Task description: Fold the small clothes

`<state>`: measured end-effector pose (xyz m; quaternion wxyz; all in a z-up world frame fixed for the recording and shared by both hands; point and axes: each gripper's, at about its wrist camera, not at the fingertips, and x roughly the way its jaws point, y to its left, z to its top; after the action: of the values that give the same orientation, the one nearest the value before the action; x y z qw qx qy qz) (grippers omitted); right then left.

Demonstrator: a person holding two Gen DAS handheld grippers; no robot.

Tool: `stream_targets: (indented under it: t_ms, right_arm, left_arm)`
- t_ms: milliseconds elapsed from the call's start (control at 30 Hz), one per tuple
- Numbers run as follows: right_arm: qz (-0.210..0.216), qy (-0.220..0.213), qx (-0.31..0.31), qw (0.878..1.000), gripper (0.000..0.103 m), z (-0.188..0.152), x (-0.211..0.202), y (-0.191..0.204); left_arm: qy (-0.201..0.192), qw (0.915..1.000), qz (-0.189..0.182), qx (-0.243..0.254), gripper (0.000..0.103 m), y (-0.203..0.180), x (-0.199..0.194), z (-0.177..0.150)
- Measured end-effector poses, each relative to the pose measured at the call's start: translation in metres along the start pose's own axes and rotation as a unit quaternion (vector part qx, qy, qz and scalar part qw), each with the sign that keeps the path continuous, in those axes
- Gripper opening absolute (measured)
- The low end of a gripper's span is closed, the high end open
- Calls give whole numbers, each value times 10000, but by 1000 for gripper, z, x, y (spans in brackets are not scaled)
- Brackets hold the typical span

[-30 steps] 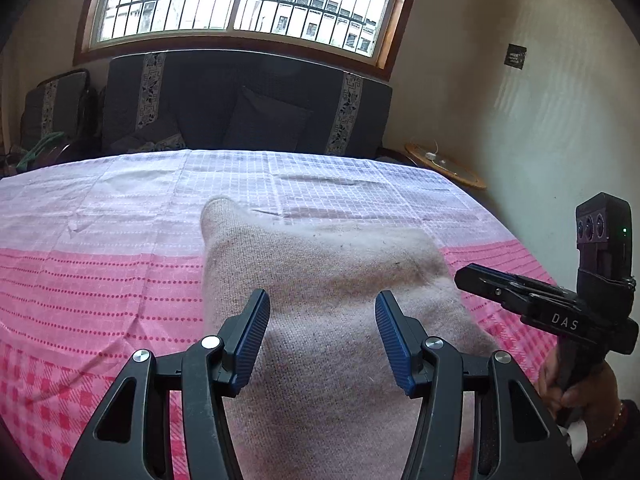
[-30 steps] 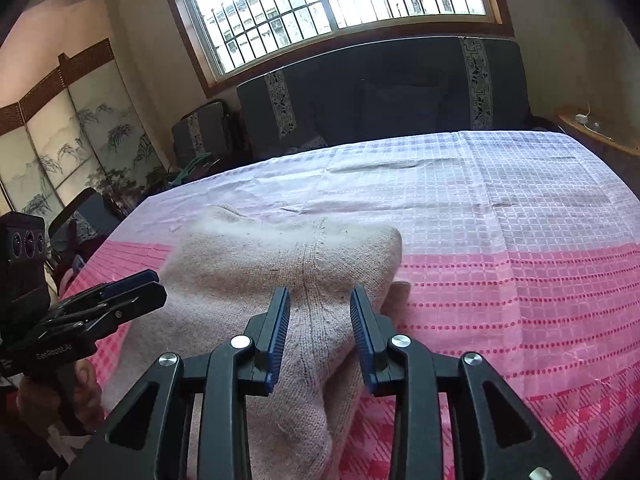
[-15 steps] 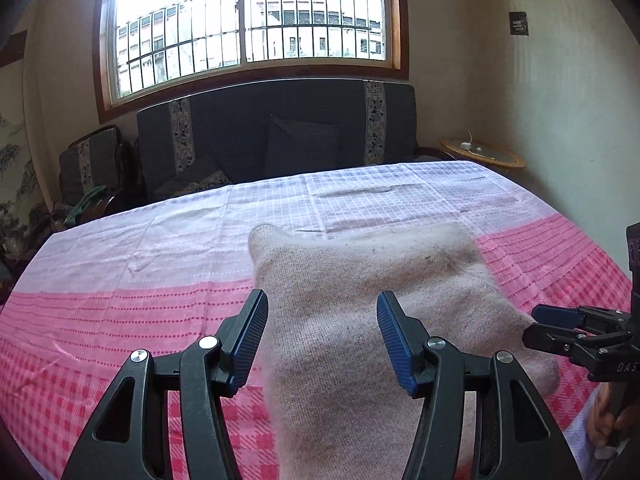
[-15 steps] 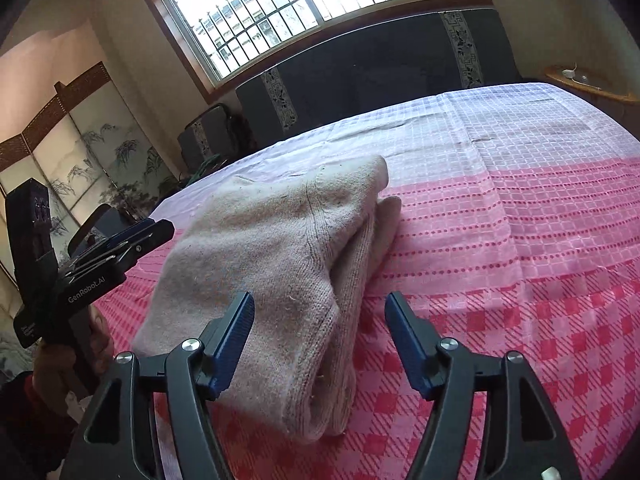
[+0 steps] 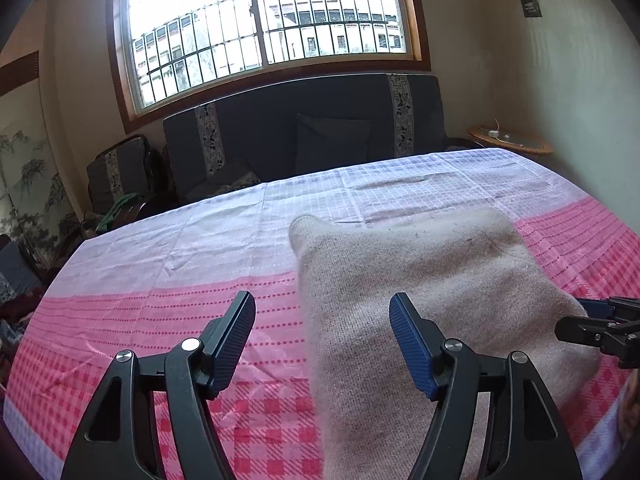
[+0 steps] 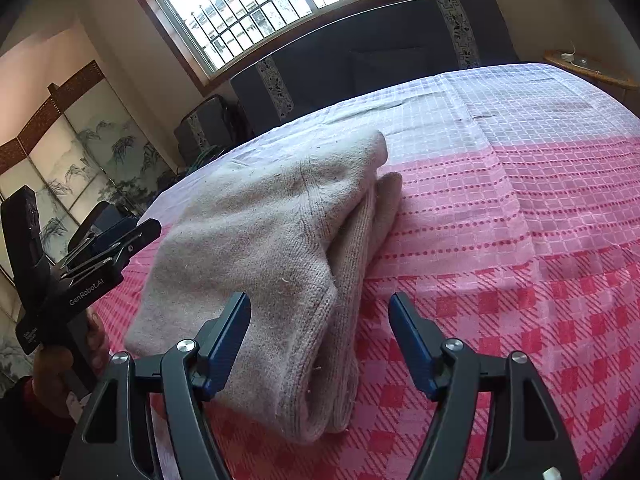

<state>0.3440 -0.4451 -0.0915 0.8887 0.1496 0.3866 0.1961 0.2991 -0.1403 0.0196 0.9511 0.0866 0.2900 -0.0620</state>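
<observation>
A beige knitted garment [image 5: 420, 280] lies folded in layers on the pink checked cloth [image 5: 140, 320]. My left gripper [image 5: 322, 308] hovers over the garment's left edge. Its jaws are opening and the pads touch nothing. In the right wrist view the folded garment [image 6: 260, 240] shows its stacked edges, and its near corner lies between the fingers of my right gripper [image 6: 320, 304]. Those jaws are opening too, with the pads clear of the knit. Each gripper shows in the other's view: the right gripper [image 5: 596, 324] at the garment's right edge, the left gripper [image 6: 116, 244] at its left edge.
The cloth [image 6: 520, 240] covers a wide surface, pale lilac at the far end. Behind it stand a dark sofa [image 5: 320, 140] under a barred window, a round side table [image 5: 508, 144] and a painted folding screen [image 6: 80, 152]. A hand [image 6: 60, 368] holds the left gripper's handle.
The right jaws have spread apart from around the garment's fold and sunk toward the cloth. The left jaws have widened and that gripper has rolled and swung; the garment has stayed in place.
</observation>
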Motion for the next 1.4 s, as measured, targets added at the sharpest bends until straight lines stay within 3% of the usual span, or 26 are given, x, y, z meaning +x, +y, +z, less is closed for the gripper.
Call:
stream_targets:
  t_ms: [367, 433, 533, 633, 800, 933, 1167, 1300, 1400]
  right_arm:
    - [157, 12, 212, 9997, 71, 1, 2, -11]
    - [194, 50, 193, 9996, 72, 1, 4, -11]
    - [278, 160, 192, 9993, 74, 3, 8, -12]
    - [400, 372, 310, 9980, 75, 6, 15, -16]
    - [718, 612, 514, 9942, 76, 10, 22, -26]
    - [1006, 831, 662, 9892, 77, 17, 30, -33]
    - [1340, 1196, 705, 9812, 78, 42, 55, -39]
    - [1630, 1349, 734, 9746, 80, 50, 69, -37]
    - [1905, 1366, 687, 9697, 91, 51, 75, -28]
  left_arm:
    - [240, 9996, 20, -169, 80, 15, 12, -8]
    - [311, 9989, -171, -301, 81, 21, 14, -9]
    - [580, 9923, -873, -659, 82, 35, 22, -10]
    - [855, 9786, -1537, -1068, 82, 52, 35, -13]
    - [1325, 9427, -2592, -1632, 82, 70, 60, -18]
    - [1704, 8926, -3569, -2163, 82, 80, 81, -23]
    - [2085, 8589, -4113, -2226, 82, 79, 106, -27]
    - [2009, 8525, -4250, -2289, 82, 79, 108, -24]
    - [2025, 8518, -4282, -2237, 82, 77, 108, -22]
